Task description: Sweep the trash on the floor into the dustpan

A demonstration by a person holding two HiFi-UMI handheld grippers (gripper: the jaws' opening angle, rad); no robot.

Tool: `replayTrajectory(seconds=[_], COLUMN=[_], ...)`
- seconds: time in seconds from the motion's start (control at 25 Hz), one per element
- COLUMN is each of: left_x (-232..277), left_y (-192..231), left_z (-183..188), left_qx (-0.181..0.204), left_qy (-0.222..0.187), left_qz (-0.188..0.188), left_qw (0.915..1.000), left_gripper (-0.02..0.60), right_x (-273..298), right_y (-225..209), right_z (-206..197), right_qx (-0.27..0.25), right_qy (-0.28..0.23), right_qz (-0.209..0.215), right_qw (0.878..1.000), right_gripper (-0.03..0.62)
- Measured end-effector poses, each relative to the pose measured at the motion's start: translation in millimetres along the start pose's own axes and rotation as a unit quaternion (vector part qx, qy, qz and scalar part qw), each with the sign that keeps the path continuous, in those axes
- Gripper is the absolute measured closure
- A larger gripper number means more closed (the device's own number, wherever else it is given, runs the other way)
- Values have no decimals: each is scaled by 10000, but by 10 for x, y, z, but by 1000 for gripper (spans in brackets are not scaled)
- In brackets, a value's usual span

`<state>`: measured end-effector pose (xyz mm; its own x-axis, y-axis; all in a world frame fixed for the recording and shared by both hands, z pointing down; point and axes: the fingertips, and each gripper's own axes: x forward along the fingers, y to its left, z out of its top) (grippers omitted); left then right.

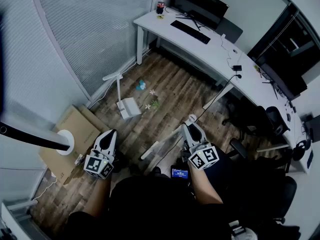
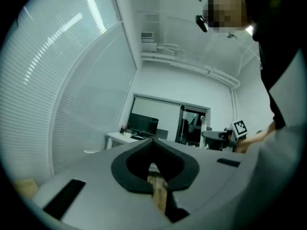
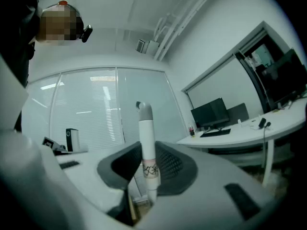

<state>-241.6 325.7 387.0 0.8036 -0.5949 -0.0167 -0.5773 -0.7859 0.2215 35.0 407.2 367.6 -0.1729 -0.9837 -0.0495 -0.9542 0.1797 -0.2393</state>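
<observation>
My right gripper (image 1: 192, 120) grasps the broom handle (image 3: 146, 143), my left gripper (image 1: 110, 134) is clenched empty, and the trash (image 1: 154, 104) lies at ten o'clock beside the dustpan (image 1: 129, 107).

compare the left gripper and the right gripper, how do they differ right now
Grip: the right gripper is shut on a white handle, while the left gripper is shut with nothing between its jaws.
Place: in the head view the left gripper sits beside the cardboard, the right gripper nearer the office chairs.
Shared: both point level, carry a marker cube, and are short of the dustpan and the trash on the floor.
</observation>
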Motion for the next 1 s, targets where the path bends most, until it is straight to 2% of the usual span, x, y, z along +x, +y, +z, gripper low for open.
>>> replayTrajectory(seconds=[0.08, 0.16, 0.24, 0.4, 0.48, 0.8, 1.0], left_x=[23, 38, 35, 24, 23, 66, 121], left_y=[-238, -419, -460, -380, -402, -615, -726], left_z=[34, 52, 11, -7, -17, 23, -5], left_qx=[-270, -328, -176, 2, 77, 133, 96], left_qy=[-63, -86, 11, 28, 55, 137, 205], left_qz=[-475, -734, -588, 35, 148, -69, -82], left_qw=[9985, 9967, 9981, 10000, 9998, 9998, 9997], left_gripper=[586, 586, 586, 586, 586, 586, 586], right_x=[-103, -197, -274, -388, -460, -728, -817], right_y=[64, 84, 57, 0, -32, -284, -496], right_z=[22, 32, 21, 46, 62, 170, 240], right_qx=[-39, -69, -82, -113, -67, 50, 153], right_qy=[33, 94, 180, 179, 162, -4, -184], right_qz=[237, 324, 245, 96, 47, -122, -168], right_qw=[9997, 9994, 9995, 9997, 9998, 9999, 9996], right_gripper=[500, 500, 500, 500, 499, 493, 490])
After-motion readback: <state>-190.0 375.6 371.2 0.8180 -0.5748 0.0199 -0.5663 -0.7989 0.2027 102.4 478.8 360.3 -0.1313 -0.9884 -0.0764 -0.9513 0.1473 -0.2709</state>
